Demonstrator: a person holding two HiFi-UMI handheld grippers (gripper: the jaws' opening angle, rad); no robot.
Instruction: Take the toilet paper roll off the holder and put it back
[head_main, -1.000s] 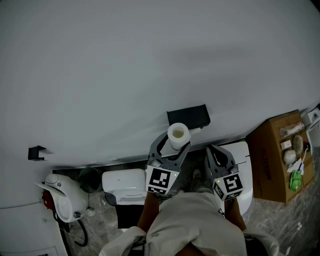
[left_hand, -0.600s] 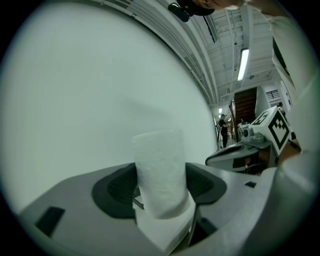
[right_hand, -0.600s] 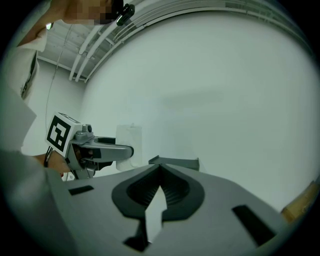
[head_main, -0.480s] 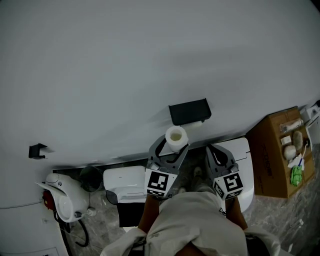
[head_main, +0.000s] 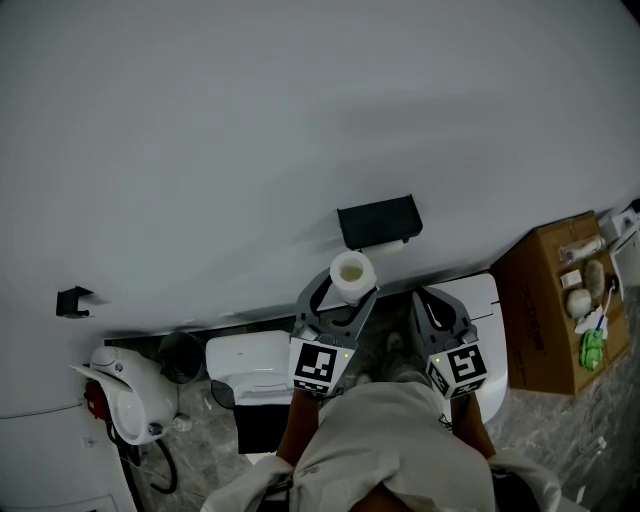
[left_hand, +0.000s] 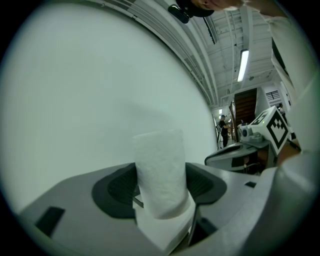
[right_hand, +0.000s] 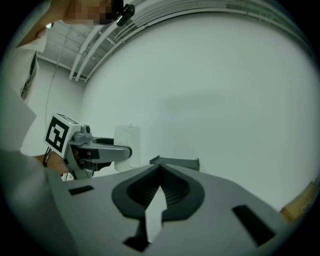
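In the head view my left gripper (head_main: 346, 284) is shut on the white toilet paper roll (head_main: 351, 274), which stands upright between the jaws. The black holder (head_main: 378, 222) is fixed to the pale wall, a short way beyond the roll and slightly right, not touching it. From the left gripper view the roll (left_hand: 160, 167) fills the gap between both dark pads of the left gripper (left_hand: 161, 189). My right gripper (head_main: 438, 306) is shut on nothing, beside the left one. Its own view shows its jaw tips met at the right gripper (right_hand: 160, 169), with the holder (right_hand: 176, 162) just beyond and the roll (right_hand: 127, 138) to the left.
Below the wall stand a white toilet (head_main: 250, 364) and another white fixture (head_main: 487, 312). An open cardboard box (head_main: 556, 312) of small items sits at the right. A white appliance (head_main: 130, 392) is at the left, and a small black hook (head_main: 72, 303) is on the wall.
The left gripper has drawn the roll a little back from the holder, so the gap between them is wider. The right gripper has stayed where it was.
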